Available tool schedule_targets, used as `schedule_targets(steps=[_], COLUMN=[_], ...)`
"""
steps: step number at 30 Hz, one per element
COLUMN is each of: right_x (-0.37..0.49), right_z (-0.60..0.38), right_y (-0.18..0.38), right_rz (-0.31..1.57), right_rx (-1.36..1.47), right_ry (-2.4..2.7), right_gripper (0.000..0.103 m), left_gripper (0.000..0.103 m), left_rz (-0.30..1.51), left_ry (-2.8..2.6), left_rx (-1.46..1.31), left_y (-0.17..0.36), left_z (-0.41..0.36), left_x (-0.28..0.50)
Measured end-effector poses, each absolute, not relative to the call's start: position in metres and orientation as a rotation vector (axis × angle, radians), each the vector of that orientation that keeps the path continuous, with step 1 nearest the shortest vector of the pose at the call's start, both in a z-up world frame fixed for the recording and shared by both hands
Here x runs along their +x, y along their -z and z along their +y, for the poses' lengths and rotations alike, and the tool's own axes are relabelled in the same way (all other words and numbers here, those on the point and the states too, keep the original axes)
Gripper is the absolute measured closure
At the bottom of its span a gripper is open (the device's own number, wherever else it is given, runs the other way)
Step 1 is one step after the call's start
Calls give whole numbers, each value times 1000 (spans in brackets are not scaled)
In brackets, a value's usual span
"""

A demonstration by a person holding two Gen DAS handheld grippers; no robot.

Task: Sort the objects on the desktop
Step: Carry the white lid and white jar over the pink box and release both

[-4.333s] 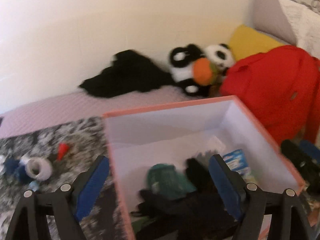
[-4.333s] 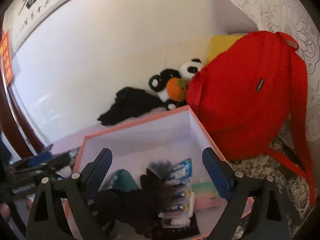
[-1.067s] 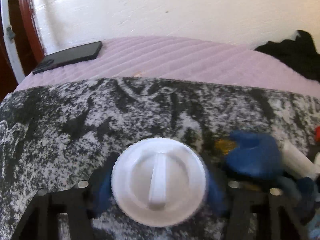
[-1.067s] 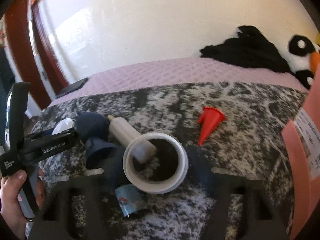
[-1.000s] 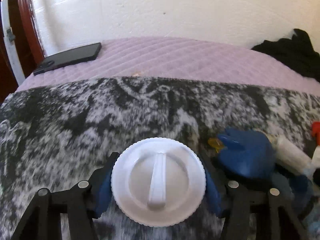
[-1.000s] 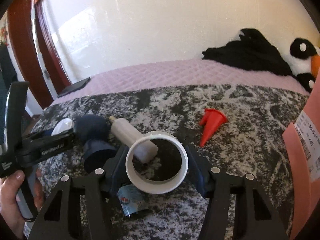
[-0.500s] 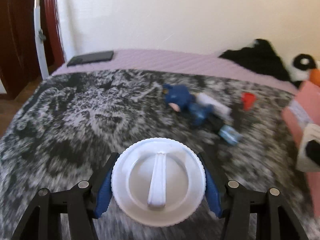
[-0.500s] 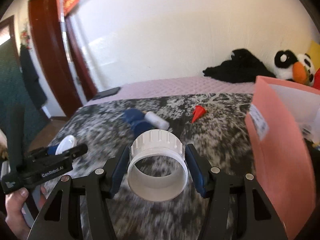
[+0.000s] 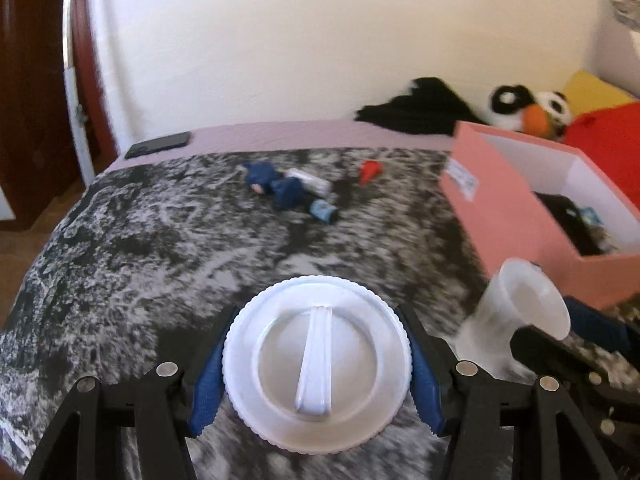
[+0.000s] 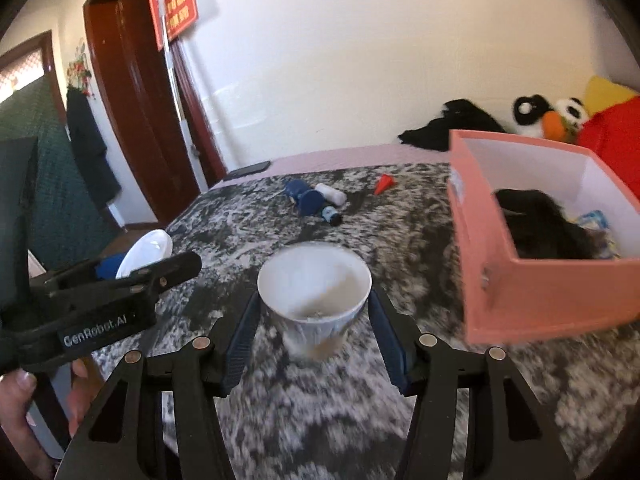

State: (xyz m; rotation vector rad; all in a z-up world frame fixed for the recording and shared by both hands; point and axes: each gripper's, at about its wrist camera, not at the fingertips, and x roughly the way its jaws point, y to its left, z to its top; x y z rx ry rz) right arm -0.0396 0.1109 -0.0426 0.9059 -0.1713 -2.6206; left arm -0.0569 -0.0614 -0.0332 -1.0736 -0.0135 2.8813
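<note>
My left gripper (image 9: 316,316) is shut on a round white lid (image 9: 316,364) with a raised grip bar, held above the black-and-white mottled cloth. In the right wrist view the right gripper (image 10: 314,298) is shut on a white open jar (image 10: 312,320), tilted with its mouth toward the camera; the left wrist view shows that jar (image 9: 516,316) at the right. A pink box (image 9: 500,208) with a white inside stands to the right, holding dark items. Further back on the cloth lie a blue toy (image 9: 276,186), a white bottle (image 9: 312,184), a red cone (image 9: 369,170) and a small blue can (image 9: 324,212).
A black phone (image 9: 158,145) lies on the pink quilt at the back left. Black cloth (image 9: 420,112), a panda plush (image 9: 528,110) and a red backpack (image 9: 608,140) sit against the wall behind the box. A dark red door frame (image 10: 136,120) stands at the left, and a hand (image 10: 24,392) grips the left tool.
Both grippers have pulled back and up from the cluster of small items, carrying the lid and the jar. The pink box has come into view at the right, and the jar has tilted.
</note>
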Motion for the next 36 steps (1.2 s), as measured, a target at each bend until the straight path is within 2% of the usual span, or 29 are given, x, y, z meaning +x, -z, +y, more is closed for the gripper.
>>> schedule_targets(steps=[4,7,15,24,29,30,31,32,33,34,36], right_x=[-5,19,44,14,-36,-52,-68,-78,-87,-89,-94], right_z=[145,173,241,308,349,358,368,378,388,399,407], right_y=[27,15,-7,-46,-78,-82,-86,-90,-94,-100,-108], right_rz=[-193,-211,-280,-318,-310,-333,-356,-395,-434,-488,-526], right_rx=[857,818,737,602,508,526,544,557,569,526,469], right_ry=[2677,2731,2856,2987,3064,3059,3053,3072,3091,3100,3091], right_gripper=[45,50,50,50,49,49,40,25,16,6,5], left_gripper=[38,38,38,38,37,33,27,21,12,8,6], left_rz=[2,21,88,143,203,225,222,218,209,181,150], left_ry=[-2836,-2799,-2693,-2608,-2553,-2539,-2554,-2568,-2580,-2579,-2583], left_rx=[-1037,-998,-906,-820,-816,-833,-840,-846,-848,-832,-799], left_y=[24,15,-5,-40,-63,-68,-72,-77,-82,-87,-95], left_z=[-31,-6,72,157,202,211,213,215,216,213,207], left_x=[-37,-31,-40,-95,-150,-165,-173,-182,-190,-193,-196])
